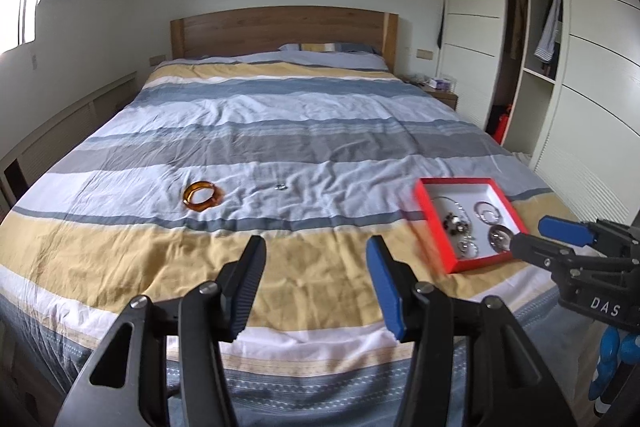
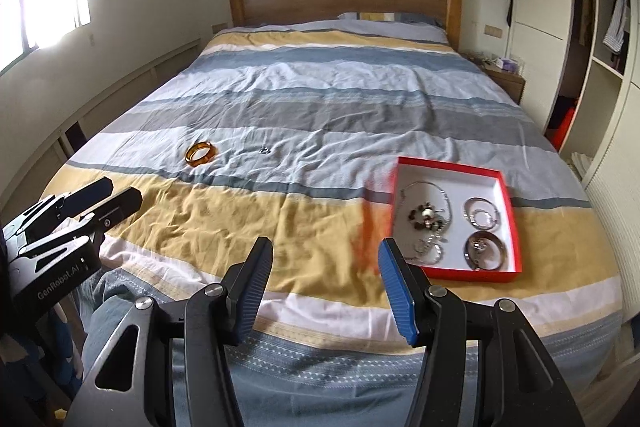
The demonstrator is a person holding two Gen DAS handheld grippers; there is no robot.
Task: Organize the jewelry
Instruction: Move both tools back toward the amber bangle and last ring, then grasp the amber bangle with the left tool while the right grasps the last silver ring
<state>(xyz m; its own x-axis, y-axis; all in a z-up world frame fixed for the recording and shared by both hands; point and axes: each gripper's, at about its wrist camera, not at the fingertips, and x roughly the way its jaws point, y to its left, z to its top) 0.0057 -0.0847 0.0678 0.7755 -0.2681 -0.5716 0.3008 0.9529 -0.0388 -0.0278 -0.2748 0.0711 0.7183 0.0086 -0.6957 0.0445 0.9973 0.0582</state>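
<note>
A bed (image 1: 280, 115) with a striped blue, white and yellow cover fills both views, its foot edge running across the lower part of each frame. In the left wrist view, the left hand-held gripper (image 1: 316, 251) hangs at bottom centre over the yellow stripe near the foot edge, its jaws wide apart and holding nothing. The right hand-held gripper (image 1: 532, 233) enters from the right edge, jaws apart and bare, its tips just beside the near right corner of a red tray (image 1: 430, 223).

In the right wrist view the red tray (image 2: 516, 227) lies right of centre, near the bed's right edge, holding silver bracelets (image 2: 482, 213) and a necklace (image 2: 426, 215). An amber bangle (image 2: 200, 154) lies left of centre, with a small silver piece (image 2: 264, 149) near it. Bare cover lies between these and the tray.
</note>
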